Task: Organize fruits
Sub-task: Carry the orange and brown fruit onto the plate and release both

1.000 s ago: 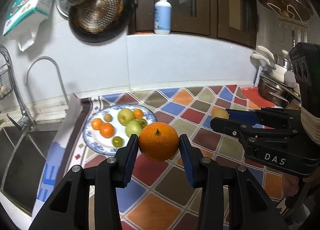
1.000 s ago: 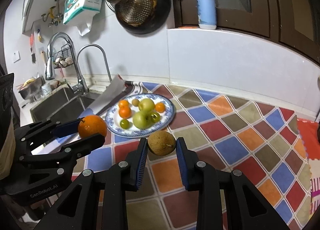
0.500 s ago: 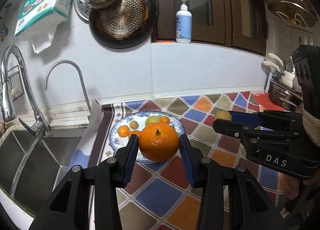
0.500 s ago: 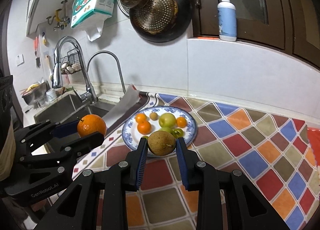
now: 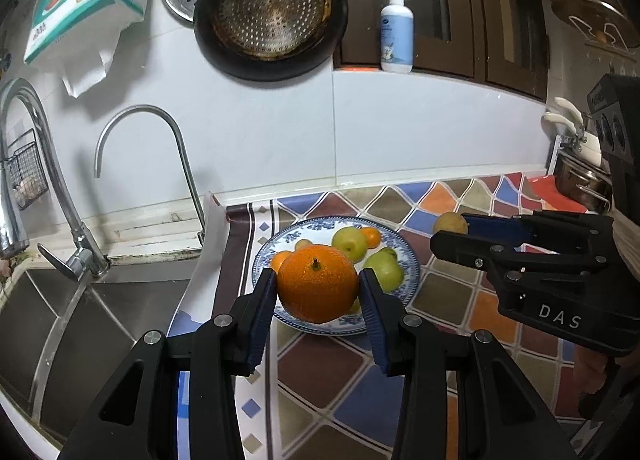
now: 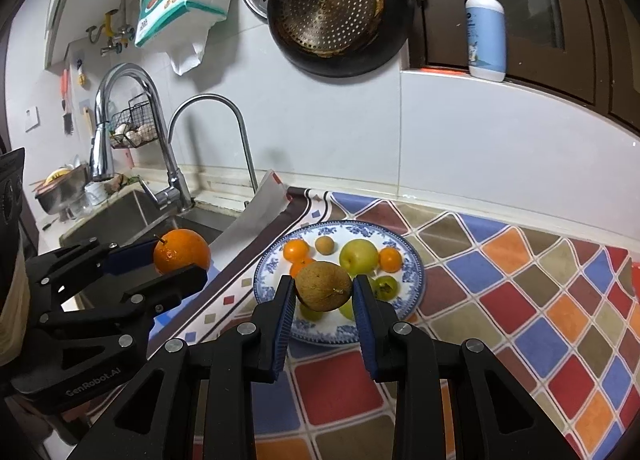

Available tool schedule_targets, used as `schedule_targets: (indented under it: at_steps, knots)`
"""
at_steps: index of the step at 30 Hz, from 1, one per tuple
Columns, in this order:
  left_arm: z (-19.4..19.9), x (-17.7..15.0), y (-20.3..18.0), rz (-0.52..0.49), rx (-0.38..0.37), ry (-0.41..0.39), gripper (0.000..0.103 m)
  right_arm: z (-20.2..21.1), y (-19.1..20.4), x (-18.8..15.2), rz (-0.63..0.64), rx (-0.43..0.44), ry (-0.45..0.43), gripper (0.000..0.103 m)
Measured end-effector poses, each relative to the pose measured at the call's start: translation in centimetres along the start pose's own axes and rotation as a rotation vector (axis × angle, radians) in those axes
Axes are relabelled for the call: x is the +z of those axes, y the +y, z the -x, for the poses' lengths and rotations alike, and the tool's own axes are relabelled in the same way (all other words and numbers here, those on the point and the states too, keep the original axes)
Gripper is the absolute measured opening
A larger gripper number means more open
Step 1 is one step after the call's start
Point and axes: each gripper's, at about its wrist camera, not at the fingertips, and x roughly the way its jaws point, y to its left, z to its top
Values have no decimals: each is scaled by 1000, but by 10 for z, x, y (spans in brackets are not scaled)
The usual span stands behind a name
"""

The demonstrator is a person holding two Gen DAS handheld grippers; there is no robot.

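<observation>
Grippers clamped, we are holding the orange left and brown fruit right, just near of the plate.

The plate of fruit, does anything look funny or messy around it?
Nothing is spilled or broken. The plate sits flat on the colourful mat, with small oranges and green fruits on it. One oddity: the mat's sink-side edge curls up. The left hand-held gripper holds an orange, the right hand-held gripper a brown fruit.
</observation>
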Motion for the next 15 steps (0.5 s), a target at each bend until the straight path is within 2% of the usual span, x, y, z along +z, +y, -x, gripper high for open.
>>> schedule_targets:
  at_steps: [15]
  knots:
    - [-72, -3, 21, -12, -32, 117, 41, -76, -5, 13, 12, 7, 62, 30]
